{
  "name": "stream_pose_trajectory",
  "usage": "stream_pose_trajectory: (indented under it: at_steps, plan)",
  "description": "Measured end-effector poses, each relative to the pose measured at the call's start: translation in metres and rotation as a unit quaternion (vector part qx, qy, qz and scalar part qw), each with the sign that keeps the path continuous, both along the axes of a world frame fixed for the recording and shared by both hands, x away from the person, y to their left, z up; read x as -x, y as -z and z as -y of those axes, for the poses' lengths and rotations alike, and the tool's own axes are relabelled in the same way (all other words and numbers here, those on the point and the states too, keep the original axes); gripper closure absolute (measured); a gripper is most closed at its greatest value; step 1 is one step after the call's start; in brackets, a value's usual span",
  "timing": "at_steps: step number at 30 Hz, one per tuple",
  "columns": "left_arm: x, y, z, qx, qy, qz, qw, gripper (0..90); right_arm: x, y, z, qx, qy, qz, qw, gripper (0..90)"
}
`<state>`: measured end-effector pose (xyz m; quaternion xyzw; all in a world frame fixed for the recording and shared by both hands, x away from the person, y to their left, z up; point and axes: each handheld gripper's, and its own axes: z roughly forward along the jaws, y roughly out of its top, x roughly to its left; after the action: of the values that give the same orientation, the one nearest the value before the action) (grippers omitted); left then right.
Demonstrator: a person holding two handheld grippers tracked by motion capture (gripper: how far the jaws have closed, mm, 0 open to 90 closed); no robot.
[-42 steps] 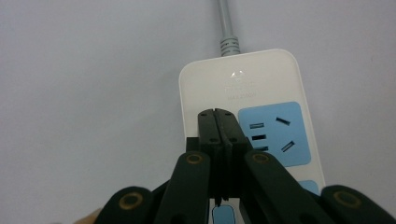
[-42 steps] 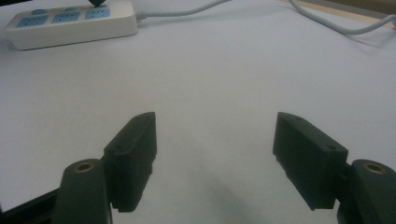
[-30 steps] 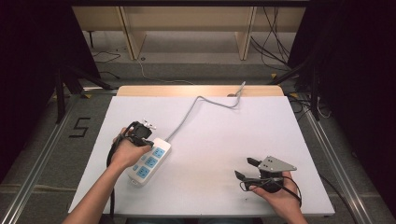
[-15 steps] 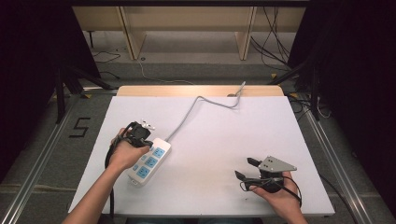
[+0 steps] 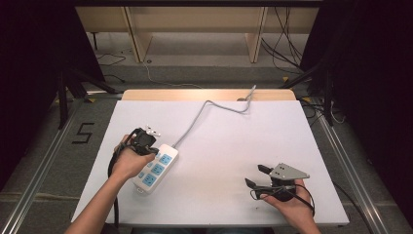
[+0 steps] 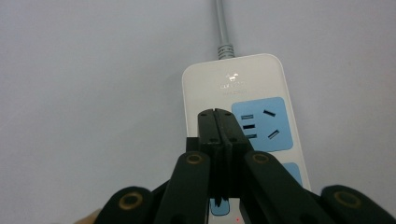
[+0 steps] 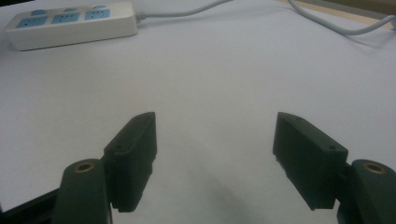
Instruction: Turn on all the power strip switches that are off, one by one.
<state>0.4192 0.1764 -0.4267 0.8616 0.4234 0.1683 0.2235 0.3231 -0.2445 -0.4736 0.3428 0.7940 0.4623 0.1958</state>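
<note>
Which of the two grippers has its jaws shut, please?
The left gripper, over the power strip: its jaws are pressed together with nothing between them. The right gripper has its jaws wide apart above the bare table.

Black numeral "5" on floor (image 5: 84, 132) at nine o'clock of table (image 5: 272, 141), logo print on power strip (image 6: 232, 80) too small to read

Bright tabletop, dark surrounds, soft focus

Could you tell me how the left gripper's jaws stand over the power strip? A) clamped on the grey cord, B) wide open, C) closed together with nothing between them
C: in the left gripper view, the left gripper has its jaws pressed together, empty, over the power strip.
</note>
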Motion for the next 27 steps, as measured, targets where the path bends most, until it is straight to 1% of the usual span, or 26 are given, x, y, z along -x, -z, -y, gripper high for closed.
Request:
stream_pose_trajectory:
  at_steps: [14, 27]
  plan:
    - [0.008, -0.002, -0.003, 0.004, -0.001, -0.002, 1.0000, 89.6, 0.000, 0.000, 0.000, 0.000, -0.001, 0.000, 1.0000, 31.5]
    - [0.018, -0.005, -0.007, 0.002, 0.001, -0.001, 1.0000, 89.7, 0.000, 0.000, -0.001, 0.001, -0.002, -0.001, 1.0000, 31.5]
